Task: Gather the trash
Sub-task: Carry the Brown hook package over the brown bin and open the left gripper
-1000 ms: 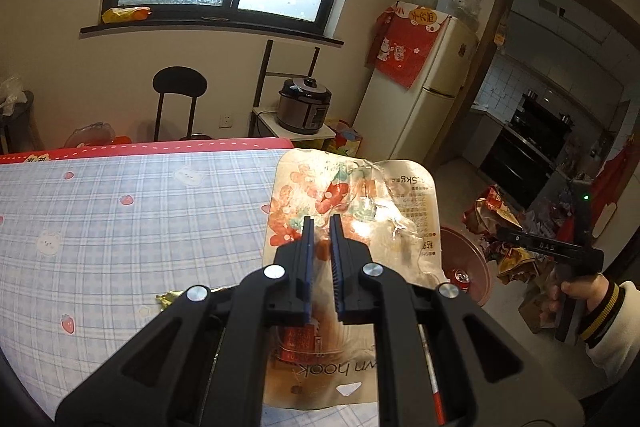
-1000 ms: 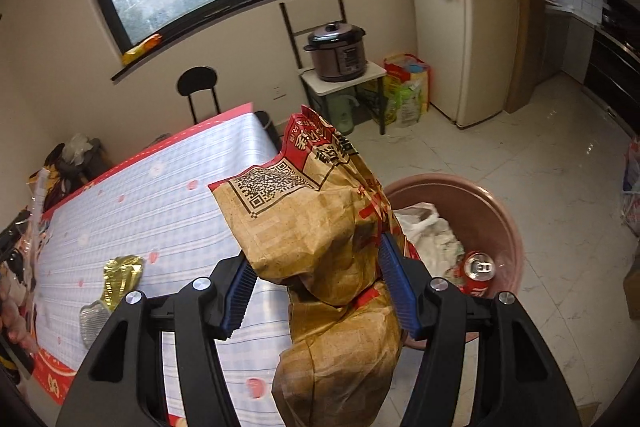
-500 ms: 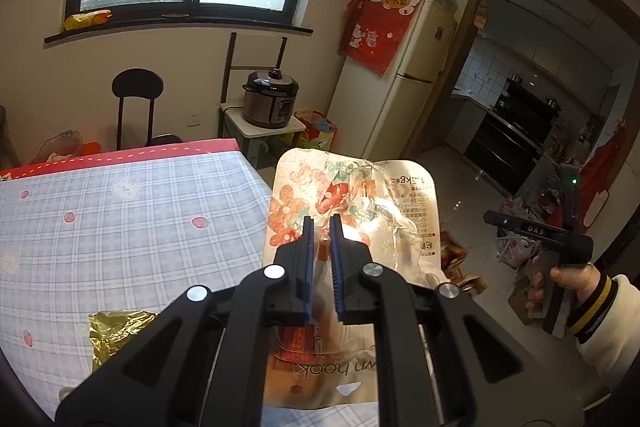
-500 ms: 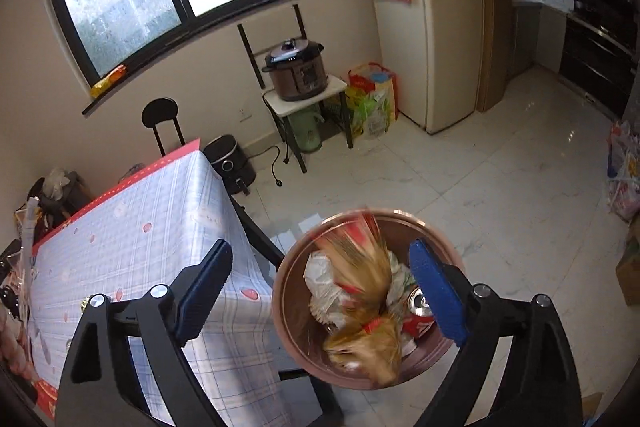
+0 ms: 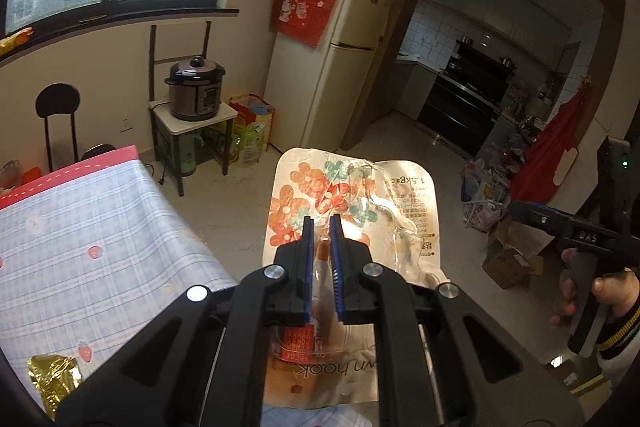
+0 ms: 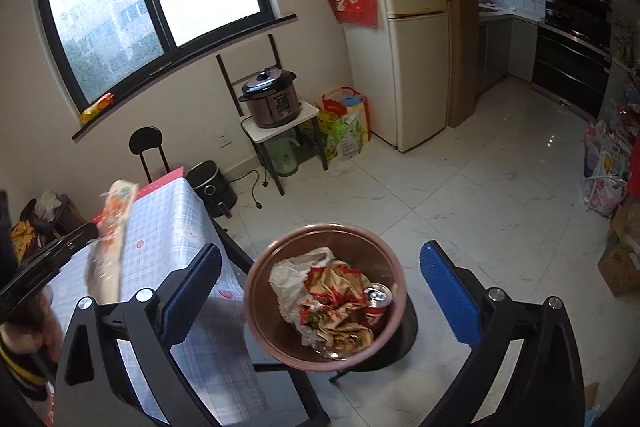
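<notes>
Left tool (image 5: 320, 223) pinches a flowered clear plastic bag (image 5: 352, 211), its lower end hidden. Right tool (image 6: 320, 275), spread wide, hangs above the round pink bin (image 6: 256, 291).

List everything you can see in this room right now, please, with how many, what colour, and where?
Trash bin: one, pinkish-brown, on the floor beside the table, holding trash.
Crumpled wrapper: one, gold and red, in the bin.
Drink can: one, red, in the bin.
White bag: one, in the bin.
Flowered plastic bag: one, cream with orange flowers, held in the air.
Foil wrapper: one, gold, on the table.
Table: one, blue checked cloth.
Fridge: one, cream, far wall.
Pressure cooker: one, dark, on a small stand.
Left gripper: black, clamped on the flowered bag.
Right gripper: black, open above the bin.
</notes>
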